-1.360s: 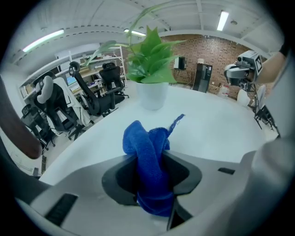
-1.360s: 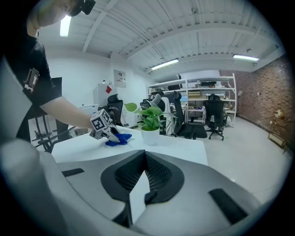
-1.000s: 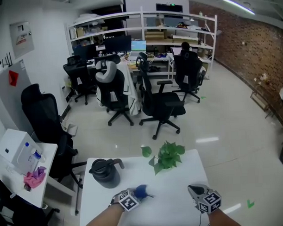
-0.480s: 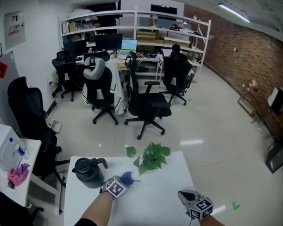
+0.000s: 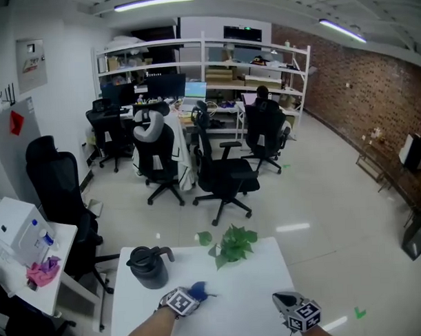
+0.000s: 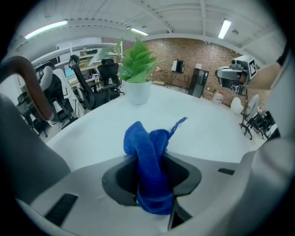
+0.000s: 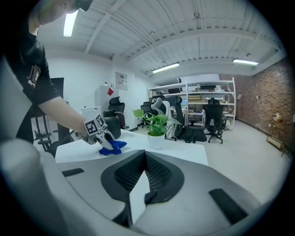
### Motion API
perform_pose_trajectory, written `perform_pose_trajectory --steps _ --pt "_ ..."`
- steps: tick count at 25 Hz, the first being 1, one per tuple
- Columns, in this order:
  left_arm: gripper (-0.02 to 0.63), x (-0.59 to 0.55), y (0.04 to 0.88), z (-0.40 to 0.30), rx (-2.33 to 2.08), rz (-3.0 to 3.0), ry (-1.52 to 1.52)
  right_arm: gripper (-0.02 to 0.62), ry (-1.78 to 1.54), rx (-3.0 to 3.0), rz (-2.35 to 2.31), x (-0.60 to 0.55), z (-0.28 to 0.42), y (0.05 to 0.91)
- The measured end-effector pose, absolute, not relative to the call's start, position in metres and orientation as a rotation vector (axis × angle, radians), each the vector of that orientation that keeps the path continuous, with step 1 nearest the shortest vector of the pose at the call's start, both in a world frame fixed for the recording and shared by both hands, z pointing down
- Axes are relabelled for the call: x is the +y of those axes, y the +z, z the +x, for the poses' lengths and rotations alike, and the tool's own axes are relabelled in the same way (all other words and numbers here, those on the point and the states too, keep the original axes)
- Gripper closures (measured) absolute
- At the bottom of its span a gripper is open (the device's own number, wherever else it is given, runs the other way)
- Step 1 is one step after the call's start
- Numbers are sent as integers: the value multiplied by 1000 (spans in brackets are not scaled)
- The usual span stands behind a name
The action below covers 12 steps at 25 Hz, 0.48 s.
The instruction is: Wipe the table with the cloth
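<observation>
One cloth [image 5: 199, 289], one plant [image 5: 234, 244] (one jug [image 5: 148, 266]).

Open-plan office in an industrial shell. Black swivel chairs [image 5: 225, 180] cluster at centre, with monitors [image 5: 167, 85] on desks behind them, upper left. White shelving rack [image 5: 262, 55] with boxes along the back. Brick wall [image 5: 359, 90] at right, strip lights [image 5: 153, 2] overhead. White table [image 5: 249, 300] at bottom centre.

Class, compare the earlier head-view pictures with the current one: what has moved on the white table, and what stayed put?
The left gripper, shut on the blue cloth, pushed it forward toward the plant, then drew it back. The grip never changed. Jug, plant and right gripper stayed put; only the camera shifted.
</observation>
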<state>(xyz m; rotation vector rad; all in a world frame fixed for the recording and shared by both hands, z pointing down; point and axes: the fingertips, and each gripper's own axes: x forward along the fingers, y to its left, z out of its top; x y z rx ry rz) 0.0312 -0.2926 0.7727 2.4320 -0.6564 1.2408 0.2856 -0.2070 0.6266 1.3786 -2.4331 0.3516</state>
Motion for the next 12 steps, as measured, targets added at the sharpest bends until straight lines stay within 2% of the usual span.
perform_pose_trajectory --steps 4,12 --pt "488 -262 720 5 -740 2453 972 581 310 -2450 1387 -199 275 605" --pt "488 -176 682 -95 -907 2409 802 581 298 -2478 1381 -170 256 587"
